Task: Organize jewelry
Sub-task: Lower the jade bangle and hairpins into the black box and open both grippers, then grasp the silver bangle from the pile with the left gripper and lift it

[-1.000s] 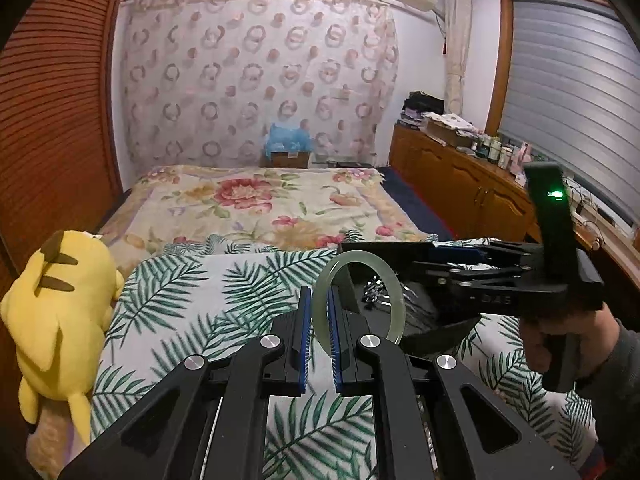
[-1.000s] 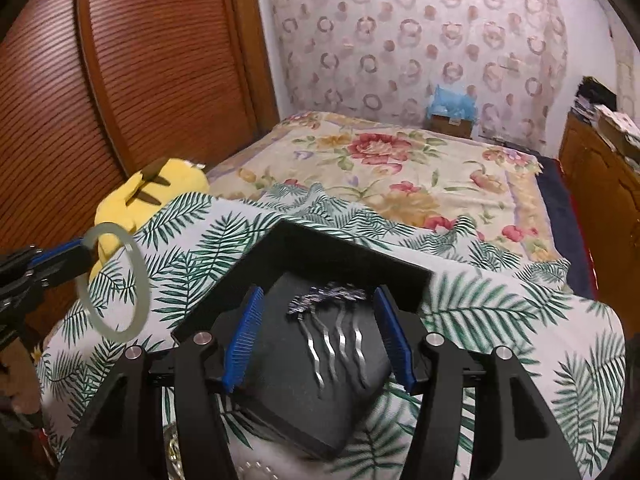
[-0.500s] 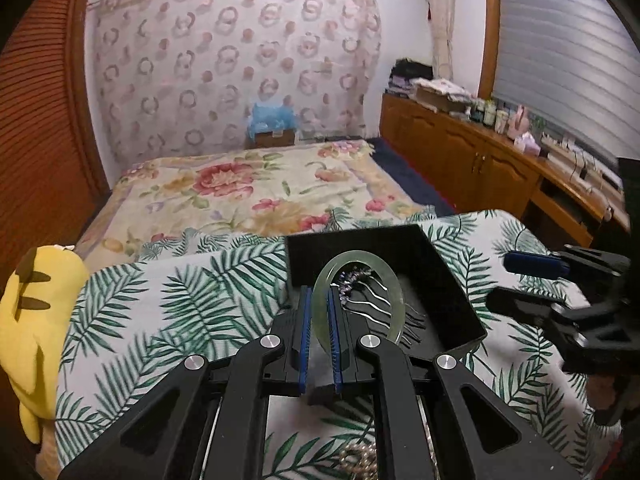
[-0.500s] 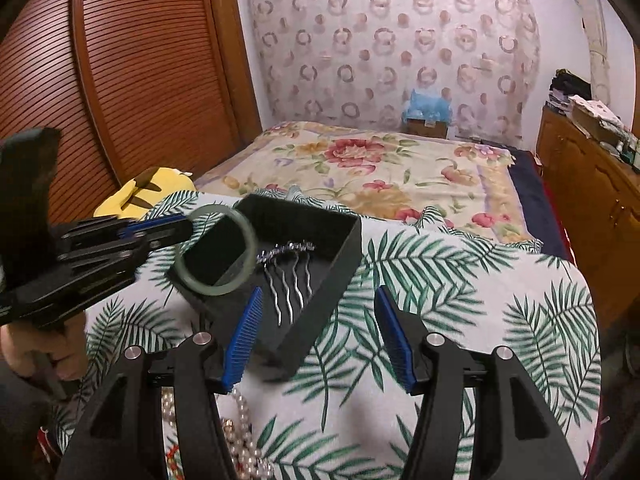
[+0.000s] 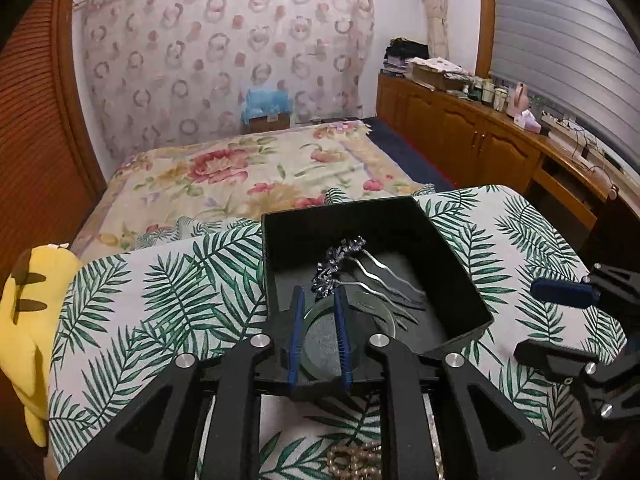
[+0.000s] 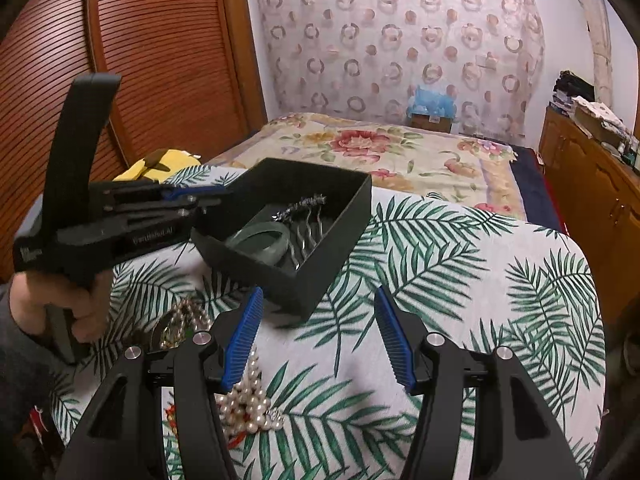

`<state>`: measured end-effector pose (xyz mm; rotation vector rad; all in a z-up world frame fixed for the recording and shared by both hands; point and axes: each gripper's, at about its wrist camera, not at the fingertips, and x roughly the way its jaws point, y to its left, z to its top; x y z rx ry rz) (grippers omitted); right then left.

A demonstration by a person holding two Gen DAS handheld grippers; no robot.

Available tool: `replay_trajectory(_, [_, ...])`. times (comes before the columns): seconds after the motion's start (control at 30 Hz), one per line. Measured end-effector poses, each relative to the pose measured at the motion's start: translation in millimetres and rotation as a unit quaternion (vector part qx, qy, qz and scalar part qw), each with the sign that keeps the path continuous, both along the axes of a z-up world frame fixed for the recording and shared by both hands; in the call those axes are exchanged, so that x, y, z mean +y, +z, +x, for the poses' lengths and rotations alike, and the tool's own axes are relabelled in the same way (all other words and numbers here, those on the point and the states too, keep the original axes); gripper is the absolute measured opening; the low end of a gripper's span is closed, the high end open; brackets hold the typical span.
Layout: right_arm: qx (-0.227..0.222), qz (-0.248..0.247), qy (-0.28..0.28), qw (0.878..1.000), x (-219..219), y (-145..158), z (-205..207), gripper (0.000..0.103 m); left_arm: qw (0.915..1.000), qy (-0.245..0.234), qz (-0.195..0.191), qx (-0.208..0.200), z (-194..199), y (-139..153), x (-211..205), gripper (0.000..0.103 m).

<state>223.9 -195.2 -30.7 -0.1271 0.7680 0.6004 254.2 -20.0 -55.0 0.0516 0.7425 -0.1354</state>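
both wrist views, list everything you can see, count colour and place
jewelry box: one, black, open, on the leaf-print cloth
bangle: one, pale green, lying flat in the box
hair comb: one, silver, in the box beyond the bangle
pearl necklace: one, white, on the cloth near the box
bead string: one, tan, on the cloth at the near edge
leaf-print cloth: one, white and green, covering the near surface
plush toy: one, yellow, left of the cloth
bed: one, floral cover, behind
cabinets: one run, brown wood, along the right wall
left gripper: black with blue pads, jaws opening, apart on either side of the bangle's rim
right gripper: black with blue pads, open, holding nothing
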Motion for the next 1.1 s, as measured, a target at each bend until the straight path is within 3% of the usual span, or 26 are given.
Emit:
replay_trajectory(0.1, [0.002,-0.001,0.006,1.0,-0.1,-3.2,-9.5,0.06,1.0,-0.003,-0.004,-0.008,-13.1,6.3,3.7,0.029])
replay_trajectory(0.27, [0.017,-0.003,0.021,1.0,1.5,-14.9,-24.8,0.06,0.9995,-0.009,0.008,-0.03,-40.4,13.6,4.4,0.029])
replay_trajectory(0.5, [0.035,-0.013,0.038,0.999,4.6,-31.6,-40.2,0.049,0.9993,-0.019,0.004,-0.032,-69.7,12.1,8.6,0.035])
replay_trajectory(0.83, [0.035,-0.024,0.021,0.999,-4.6,-36.1,-71.7,0.044,0.9997,-0.016,-0.018,0.005,-100.1,-13.0,22.0,0.042])
replay_trajectory(1.1, [0.026,-0.008,0.003,1.0,-16.0,-34.7,-105.9,0.044,0.9983,-0.035,-0.028,0.037,-108.6,-29.9,11.4,0.064])
